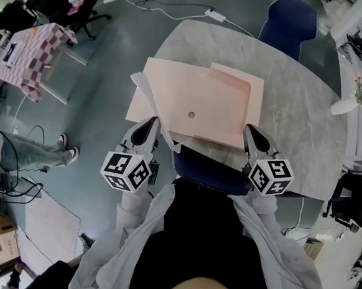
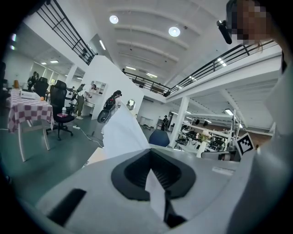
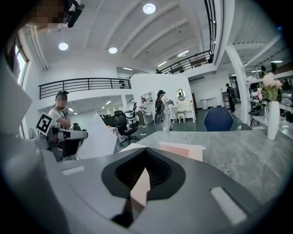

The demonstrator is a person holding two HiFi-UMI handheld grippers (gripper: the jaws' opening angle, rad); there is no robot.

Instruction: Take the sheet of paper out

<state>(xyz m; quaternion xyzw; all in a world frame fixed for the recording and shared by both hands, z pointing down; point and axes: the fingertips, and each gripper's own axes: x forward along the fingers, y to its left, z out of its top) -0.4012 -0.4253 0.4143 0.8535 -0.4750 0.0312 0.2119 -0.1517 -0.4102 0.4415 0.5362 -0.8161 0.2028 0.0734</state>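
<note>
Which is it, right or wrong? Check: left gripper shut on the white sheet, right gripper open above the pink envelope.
Wrong: the right gripper is shut on the pink envelope, as the right gripper view shows. The left gripper is shut on the white sheet.

The folder point(image 1: 196, 104) lies on the table point(image 1: 297, 100); sheet of paper point(image 1: 142, 86) at its left edge; chair point(image 1: 292, 22) behind.

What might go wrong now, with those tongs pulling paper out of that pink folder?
The left tongs pinch only an edge of the white sheet, so it may tear or slip free. The right tongs clamp just the near edge of the pink folder; a hard pull might drag the folder along, and it already seems to overhang the table on the left.
</note>
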